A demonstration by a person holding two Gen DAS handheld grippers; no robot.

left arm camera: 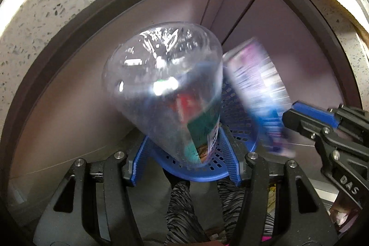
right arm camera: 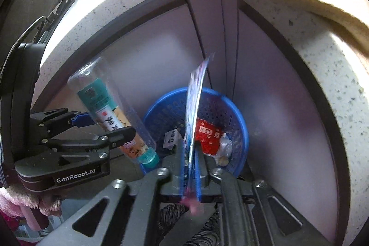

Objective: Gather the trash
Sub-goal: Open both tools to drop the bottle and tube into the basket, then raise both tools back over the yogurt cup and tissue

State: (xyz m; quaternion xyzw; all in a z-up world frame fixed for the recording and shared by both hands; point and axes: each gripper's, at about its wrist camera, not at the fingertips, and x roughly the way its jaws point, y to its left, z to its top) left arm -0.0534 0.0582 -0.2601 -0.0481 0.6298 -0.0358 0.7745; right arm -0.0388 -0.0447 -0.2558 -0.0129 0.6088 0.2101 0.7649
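You can read "GenRobot.AI" on the left gripper (right arm camera: 108,128) body and "DAS" on the right gripper (left arm camera: 297,114) arm (bottle (right arm camera: 110,112) label characters illegible)

Grey floor (right arm camera: 288,130) beside a speckled stone ledge (right arm camera: 334,66), blue perforated basket (right arm camera: 239,121) standing on it, red packet (right arm camera: 207,135) at the basket's 3 o'clock side, crumpled white wrapper (right arm camera: 224,146) touching it

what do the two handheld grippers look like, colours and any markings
Both are black scissor-linkage frames with silver rivets and ribbed blue pads inside the jaws. The left gripper carries white "GenRobot.AI" lettering on its body, with a pink fuzzy sleeve below it. The right gripper shows white "DAS" lettering on its arm in the left wrist view.
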